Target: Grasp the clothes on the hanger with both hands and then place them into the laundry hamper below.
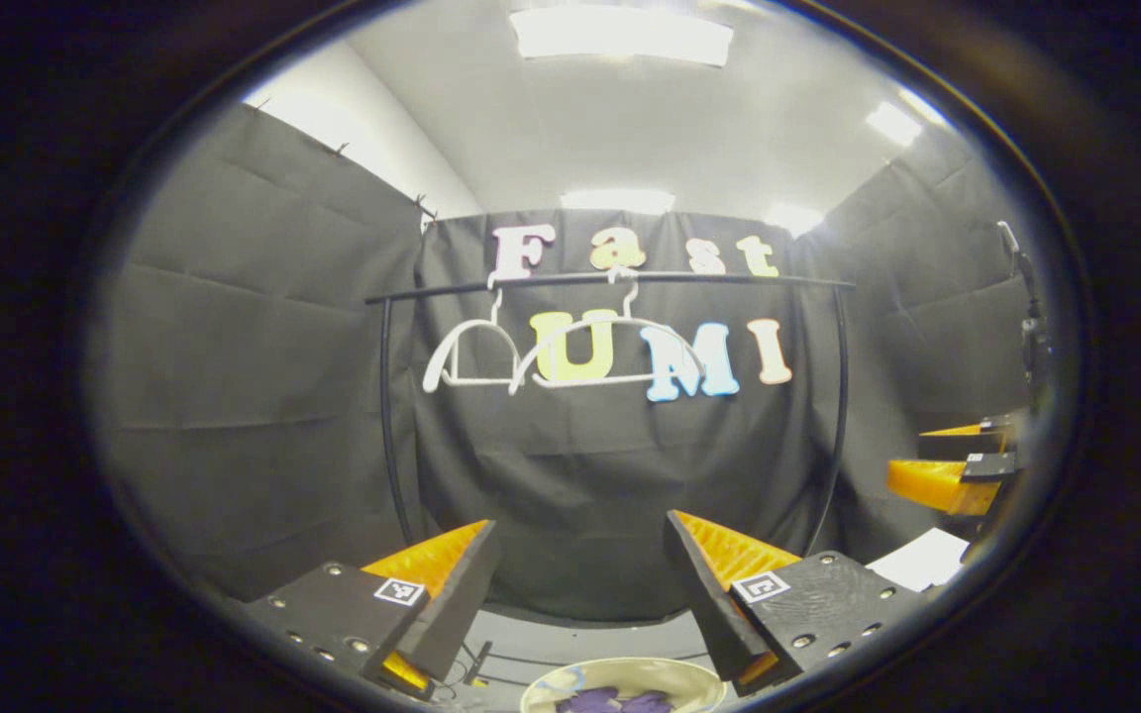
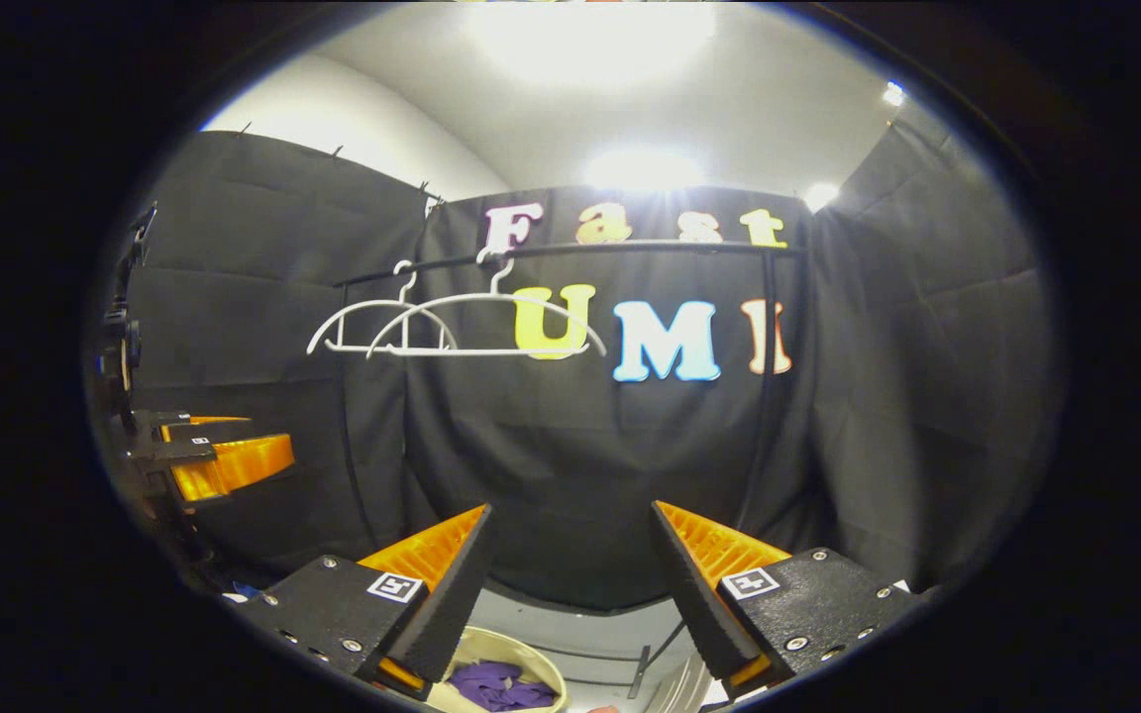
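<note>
Clothes (image 2: 498, 685) lie in hamper (image 2: 543, 662) below spread jaws.

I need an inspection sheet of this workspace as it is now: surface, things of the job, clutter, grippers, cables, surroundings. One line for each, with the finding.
Surface: pale floor below the rail; a white sheet lies at its right.
Job's things: two white hangers hang bare on the black rail; purple clothes lie inside the laundry hamper below.
Clutter: nothing seen besides the white sheet.
Grippers: left gripper open, holding nothing; right gripper open, holding nothing; both hang above the hamper.
Cables: nothing seen.
Surroundings: black cloth walls, white ceiling with lit panels.
</note>
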A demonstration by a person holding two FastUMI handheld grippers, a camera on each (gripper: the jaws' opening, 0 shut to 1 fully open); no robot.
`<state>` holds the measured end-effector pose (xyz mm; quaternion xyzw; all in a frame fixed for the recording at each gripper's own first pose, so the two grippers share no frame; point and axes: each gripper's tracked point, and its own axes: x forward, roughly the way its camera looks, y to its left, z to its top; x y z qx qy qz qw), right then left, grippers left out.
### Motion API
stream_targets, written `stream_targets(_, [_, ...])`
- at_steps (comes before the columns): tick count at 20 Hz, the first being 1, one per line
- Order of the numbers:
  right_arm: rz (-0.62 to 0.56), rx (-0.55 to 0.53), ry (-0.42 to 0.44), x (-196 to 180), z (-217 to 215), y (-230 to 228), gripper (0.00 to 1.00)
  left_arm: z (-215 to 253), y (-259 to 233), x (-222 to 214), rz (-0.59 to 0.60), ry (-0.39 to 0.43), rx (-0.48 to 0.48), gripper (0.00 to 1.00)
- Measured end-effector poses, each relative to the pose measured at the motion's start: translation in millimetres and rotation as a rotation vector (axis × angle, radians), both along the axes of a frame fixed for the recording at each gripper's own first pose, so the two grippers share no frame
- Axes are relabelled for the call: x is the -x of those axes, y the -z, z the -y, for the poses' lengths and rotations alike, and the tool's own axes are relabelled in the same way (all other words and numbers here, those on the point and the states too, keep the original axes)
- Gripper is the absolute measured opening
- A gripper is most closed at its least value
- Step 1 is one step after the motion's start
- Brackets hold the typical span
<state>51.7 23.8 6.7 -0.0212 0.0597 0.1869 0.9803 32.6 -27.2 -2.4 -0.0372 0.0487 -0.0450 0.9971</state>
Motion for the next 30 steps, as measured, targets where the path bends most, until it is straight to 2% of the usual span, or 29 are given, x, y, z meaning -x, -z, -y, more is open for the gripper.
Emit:
stream_targets(5, [0.100,-0.021,0.090,16.0,57.0,-43.9,0.92,-5.0,-46.5,19.7,0.062,-0.030,0.039,1.00])
stream_targets(6, [0.113,-0.020,0.108,20.8,68.0,-48.2,0.92,-5.7,-52.4,26.2,0.069,-0.034,0.027,0.96])
stream_targets(7, [0.125,-0.021,0.124,27.5,78.1,-52.5,0.92,-8.5,-59.0,30.9,0.078,-0.044,0.008,1.00])
stream_targets(10, [0.131,-0.035,0.169,41.8,105.0,-51.0,0.93,-13.5,-81.7,48.4,0.113,-0.063,-0.049,1.00])
stream_targets(11, [0.130,-0.041,0.189,44.6,114.5,-49.3,0.93,-14.6,-85.6,54.5,0.116,-0.070,-0.059,0.89])
stream_targets(12, [0.126,-0.047,0.206,47.1,123.1,-47.5,0.92,-14.2,-87.4,58.6,0.117,-0.073,-0.062,1.00])
stream_targets(17, [0.117,-0.058,0.263,59.5,155.7,-46.3,0.93,-14.0,-99.6,75.6,0.127,-0.090,-0.053,1.00])
stream_targets(29, [0.172,-0.089,0.301,81.1,163.4,-65.0,0.93,-10.9,-108.5,100.4,0.129,-0.092,-0.049,1.00])
stream_targets(30, [0.176,-0.094,0.304,82.7,163.2,-65.9,0.93,-12.8,-107.9,103.5,0.128,-0.094,-0.045,0.89])
